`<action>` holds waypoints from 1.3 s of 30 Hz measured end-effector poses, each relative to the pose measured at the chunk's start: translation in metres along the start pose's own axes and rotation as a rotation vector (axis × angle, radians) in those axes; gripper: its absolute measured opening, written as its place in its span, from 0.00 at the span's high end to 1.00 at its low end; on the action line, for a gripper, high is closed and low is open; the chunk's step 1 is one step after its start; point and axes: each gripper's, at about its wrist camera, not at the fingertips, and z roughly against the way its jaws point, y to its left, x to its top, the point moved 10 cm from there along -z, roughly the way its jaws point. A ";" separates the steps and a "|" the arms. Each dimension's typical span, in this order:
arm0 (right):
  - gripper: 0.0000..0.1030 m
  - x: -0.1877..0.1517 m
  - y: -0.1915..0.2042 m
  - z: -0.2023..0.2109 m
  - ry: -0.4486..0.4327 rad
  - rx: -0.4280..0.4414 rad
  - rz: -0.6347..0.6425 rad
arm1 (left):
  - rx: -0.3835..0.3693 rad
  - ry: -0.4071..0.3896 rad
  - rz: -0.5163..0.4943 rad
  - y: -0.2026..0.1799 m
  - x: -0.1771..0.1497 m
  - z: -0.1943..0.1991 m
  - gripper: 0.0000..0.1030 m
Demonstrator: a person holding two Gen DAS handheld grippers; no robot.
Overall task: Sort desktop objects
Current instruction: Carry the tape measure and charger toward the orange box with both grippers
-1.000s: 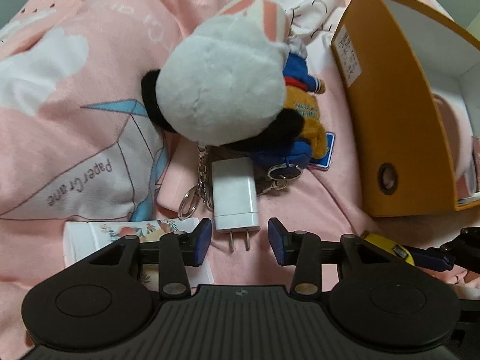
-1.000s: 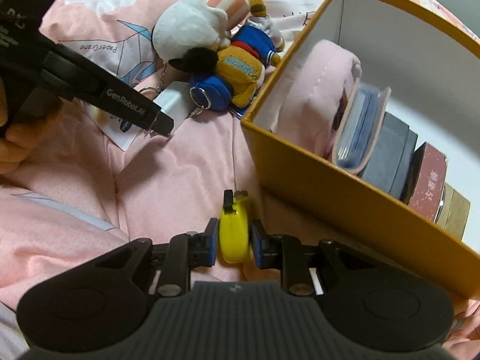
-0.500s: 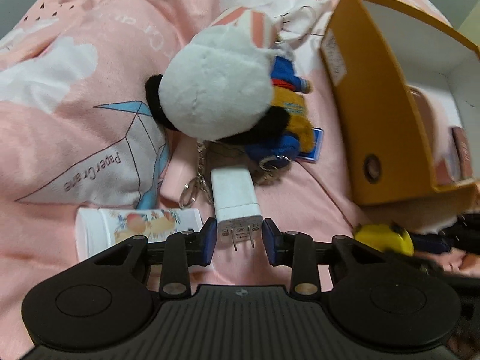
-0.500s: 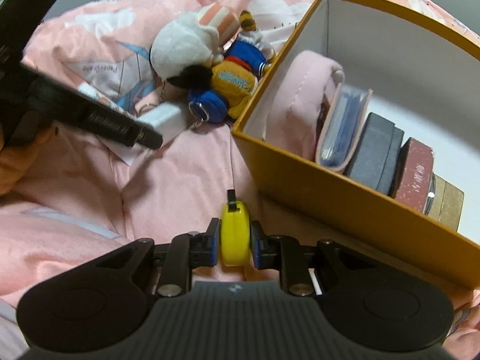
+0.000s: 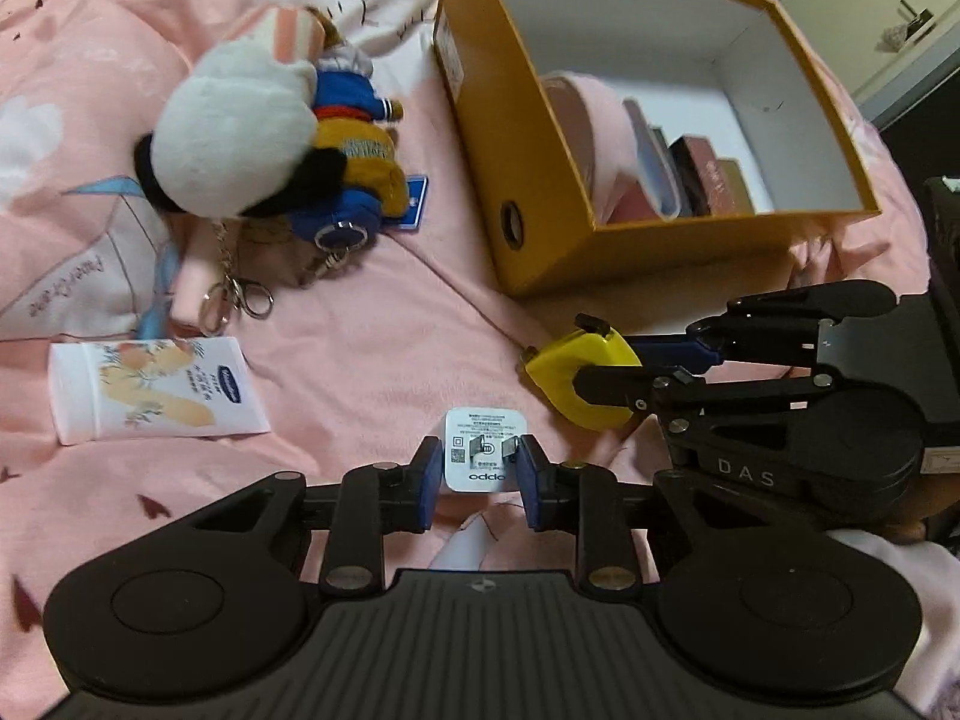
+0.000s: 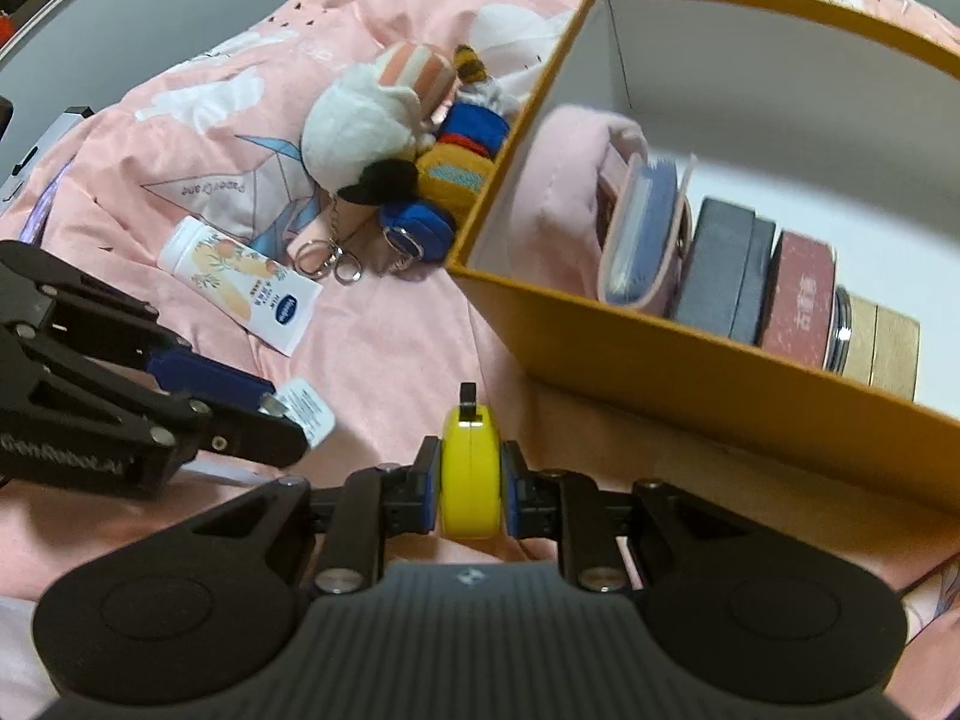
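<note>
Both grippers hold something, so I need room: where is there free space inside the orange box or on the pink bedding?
Inside the orange cardboard box, the white floor behind the row of small boxes is bare. On the pink bedding, a free patch lies between the white cream tube, the plush keychains and the box. The box's front edge is crowded.
</note>
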 end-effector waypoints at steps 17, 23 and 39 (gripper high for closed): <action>0.77 -0.010 -0.002 -0.010 0.036 0.002 -0.019 | 0.125 -0.006 -0.154 -0.012 -0.004 -0.021 0.52; 0.76 -0.010 -0.004 -0.009 0.029 0.017 -0.043 | 0.106 -0.009 -0.155 -0.012 -0.006 -0.025 0.59; 0.80 0.005 -0.025 0.069 -0.102 0.087 -0.138 | -0.007 -0.139 -0.061 -0.020 0.012 0.024 0.63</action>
